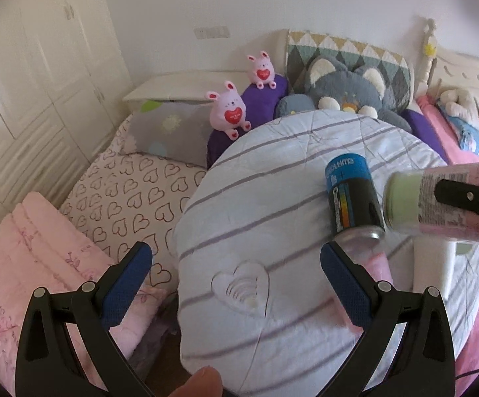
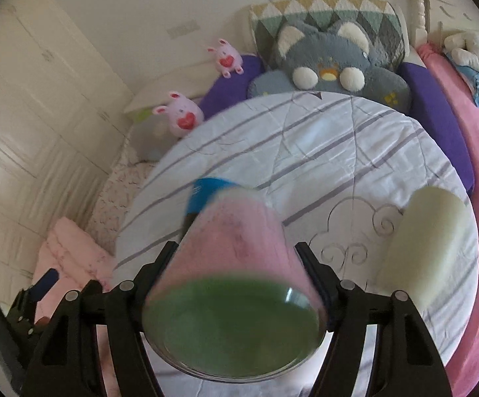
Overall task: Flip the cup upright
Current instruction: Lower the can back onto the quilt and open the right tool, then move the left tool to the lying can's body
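Note:
The cup is pink with a green end and a clear rim. My right gripper is shut on it and holds it tilted in the air above the striped quilt, its wide green end toward the camera. In the left wrist view the cup lies roughly sideways at the right, pale green end pointing left, with a right gripper finger across it. My left gripper is open and empty, low over the quilt, left of the cup.
A black and blue can lies on the white striped quilt just left of the cup. A cream roll lies to the right. Plush toys and pillows line the far side. A pink blanket lies at left.

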A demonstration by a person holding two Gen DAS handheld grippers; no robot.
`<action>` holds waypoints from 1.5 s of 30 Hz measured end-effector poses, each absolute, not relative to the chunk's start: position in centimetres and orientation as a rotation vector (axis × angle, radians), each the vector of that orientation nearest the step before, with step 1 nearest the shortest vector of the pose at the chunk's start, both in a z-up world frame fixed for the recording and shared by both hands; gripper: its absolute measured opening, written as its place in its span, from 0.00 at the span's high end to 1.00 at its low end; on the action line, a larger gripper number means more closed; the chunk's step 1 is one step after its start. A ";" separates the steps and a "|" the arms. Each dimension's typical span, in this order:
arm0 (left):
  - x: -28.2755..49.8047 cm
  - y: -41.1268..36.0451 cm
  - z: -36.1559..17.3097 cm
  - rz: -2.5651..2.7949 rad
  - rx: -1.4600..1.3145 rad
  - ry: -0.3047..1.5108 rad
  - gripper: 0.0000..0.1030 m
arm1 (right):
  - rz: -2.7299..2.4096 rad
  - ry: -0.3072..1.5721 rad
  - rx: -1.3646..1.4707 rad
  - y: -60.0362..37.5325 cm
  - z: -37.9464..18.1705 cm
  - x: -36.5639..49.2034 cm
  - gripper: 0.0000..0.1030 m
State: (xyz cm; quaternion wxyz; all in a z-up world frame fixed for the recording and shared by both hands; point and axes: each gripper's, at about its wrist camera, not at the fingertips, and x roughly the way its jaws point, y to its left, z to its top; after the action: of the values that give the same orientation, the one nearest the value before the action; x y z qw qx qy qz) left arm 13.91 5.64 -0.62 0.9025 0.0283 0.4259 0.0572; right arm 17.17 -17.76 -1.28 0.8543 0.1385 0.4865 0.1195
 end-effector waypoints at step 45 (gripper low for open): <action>-0.5 2.3 -1.9 0.099 0.077 0.934 0.00 | 0.152 0.826 0.076 -16.8 -4.4 -3.4 0.19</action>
State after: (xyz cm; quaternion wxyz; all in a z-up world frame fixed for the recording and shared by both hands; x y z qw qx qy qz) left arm -0.45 2.29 -1.94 0.8909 0.0371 0.4501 0.0478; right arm -3.36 -16.76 -4.37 0.9124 0.0368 0.4008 0.0740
